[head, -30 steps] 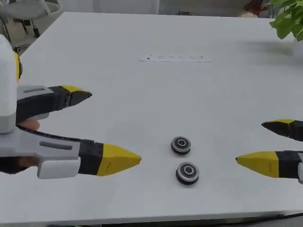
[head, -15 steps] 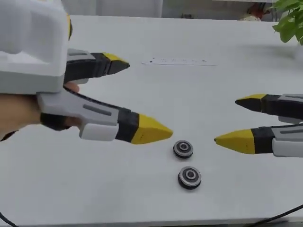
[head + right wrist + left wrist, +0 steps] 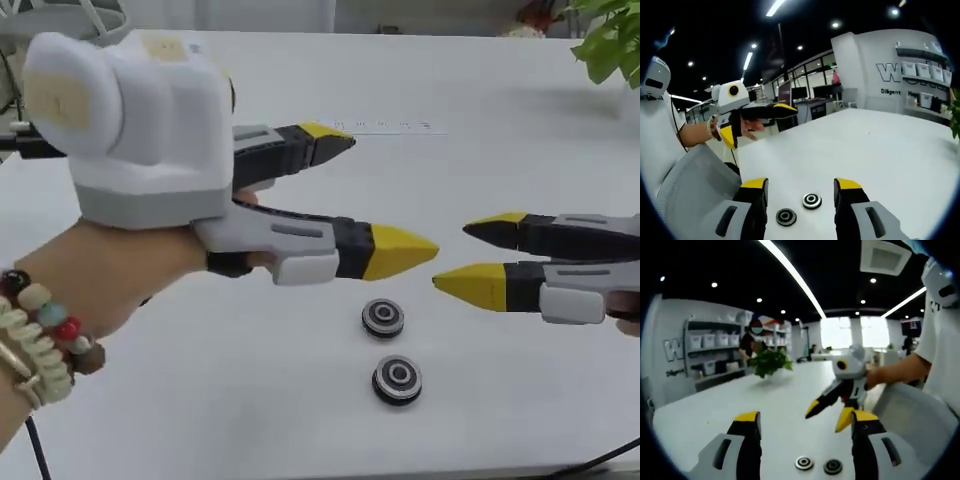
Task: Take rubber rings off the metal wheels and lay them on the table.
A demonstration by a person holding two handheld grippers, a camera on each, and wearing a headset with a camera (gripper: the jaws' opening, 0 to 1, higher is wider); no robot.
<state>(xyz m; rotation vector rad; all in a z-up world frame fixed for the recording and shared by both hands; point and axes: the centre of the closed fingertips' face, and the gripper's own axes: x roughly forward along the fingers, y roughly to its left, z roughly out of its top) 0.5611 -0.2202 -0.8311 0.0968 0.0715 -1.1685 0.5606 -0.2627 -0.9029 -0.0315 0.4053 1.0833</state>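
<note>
Flanking wheels [image 3: 383, 318] near table [image 3: 250, 420] edge: left claw [image 3: 392, 195], right claw [image 3: 452, 256], agape.

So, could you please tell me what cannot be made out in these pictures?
Head view: the strip on the table is too small and blurred to read.
Head view: the right hand-held gripper is cut off by the right edge.
Head view: the far wheel and near wheel are too small to show how their rubber rings sit.
</note>
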